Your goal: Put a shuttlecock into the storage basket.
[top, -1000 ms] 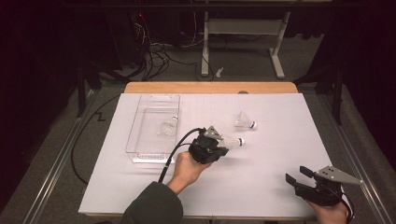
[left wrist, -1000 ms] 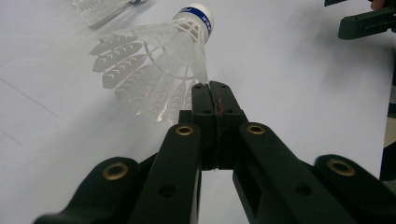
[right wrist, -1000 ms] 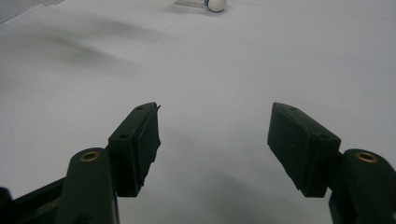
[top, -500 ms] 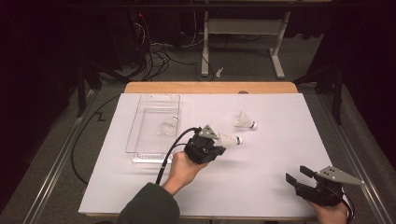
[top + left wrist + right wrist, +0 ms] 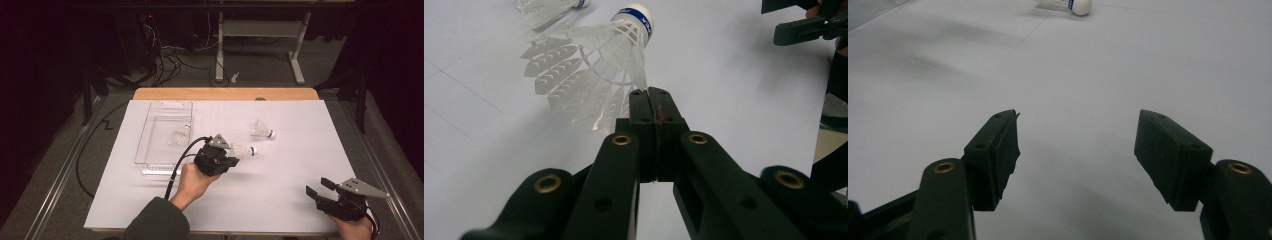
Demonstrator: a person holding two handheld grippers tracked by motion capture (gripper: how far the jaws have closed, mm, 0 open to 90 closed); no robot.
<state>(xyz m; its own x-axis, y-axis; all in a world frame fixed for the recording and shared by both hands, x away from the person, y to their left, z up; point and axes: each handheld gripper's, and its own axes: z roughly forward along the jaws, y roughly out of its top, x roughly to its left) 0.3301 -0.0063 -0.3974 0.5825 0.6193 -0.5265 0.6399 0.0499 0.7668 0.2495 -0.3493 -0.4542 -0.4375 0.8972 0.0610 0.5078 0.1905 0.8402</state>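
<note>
A shuttlecock (image 5: 243, 149) is pinched by its skirt edge in the left gripper (image 5: 651, 102), jaws pressed together on the feathers; it is held above the table (image 5: 280, 200), right of the tray (image 5: 150, 150). Its long axis runs roughly level — cork (image 5: 636, 15) away from the jaws, toward the table's right. Since the earlier frame it has been carried slightly toward the tray. One shuttlecock (image 5: 180, 136) is seen inside the tray; another (image 5: 262, 130) lies loose beyond. The right gripper (image 5: 1078, 150) rests at the near right corner, jaws wide, nothing between.
</note>
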